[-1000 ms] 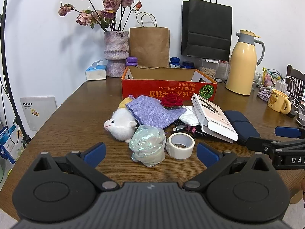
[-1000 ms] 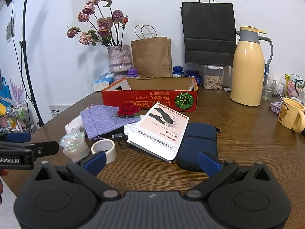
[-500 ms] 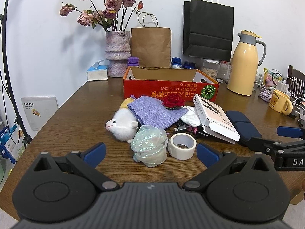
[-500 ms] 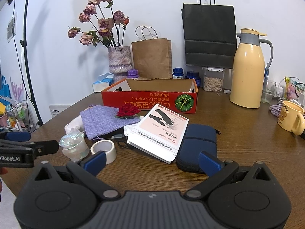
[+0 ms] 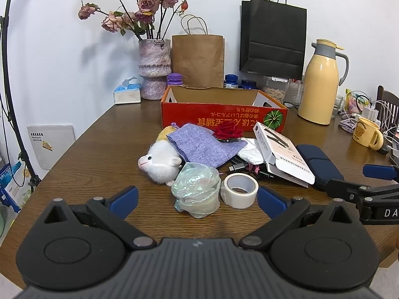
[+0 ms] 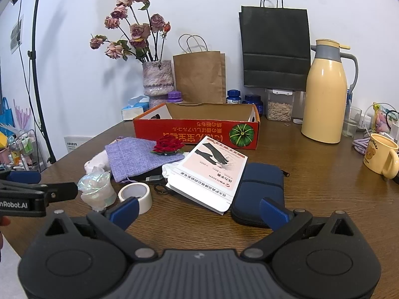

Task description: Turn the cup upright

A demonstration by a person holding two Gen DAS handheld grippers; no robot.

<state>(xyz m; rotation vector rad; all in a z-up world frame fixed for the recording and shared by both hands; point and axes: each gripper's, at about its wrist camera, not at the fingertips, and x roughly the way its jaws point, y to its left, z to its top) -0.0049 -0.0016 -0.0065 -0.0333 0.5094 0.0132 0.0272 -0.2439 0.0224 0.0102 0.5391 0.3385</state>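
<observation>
Cup [image 5: 197, 189]: small, clear, iridescent plastic, standing mouth-down on the desk [image 5: 99, 154], its narrow base on top; the wall looks crumpled or wavy. Judged light, thin and springy, likely to buckle under a hard pinch and to skid on the polished wood if nudged from one side. The sheen suggests a slick surface. Best hold, as I read it, is across the mid-body, where the wall is widest and both pads can seat, with a gentle squeeze, then a lift clear of the desk before turning it over. The rim is pressed to the wood and offers nothing to catch. Left claw [image 5: 197, 199]: jaws spread wide, nothing held, blue fingertips [image 5: 123, 197] low over the desk on either side of the cup. The cup sits just ahead, roughly centred in the gap, touching neither finger. Tape roll [image 5: 239, 190] lies just beside the cup on its right, also inside the span of the jaws; closing may catch it, so a small shift left looks wise. Plush toy [image 5: 159, 164] sits close behind and left of the cup. Right claw [image 6: 197, 211]: also wide open and empty, aimed at the pamphlet [image 6: 212, 174] and the dark blue pouch [image 6: 261, 186]; from its view the cup [image 6: 97, 191] is off to the left, outside its fingers.
</observation>
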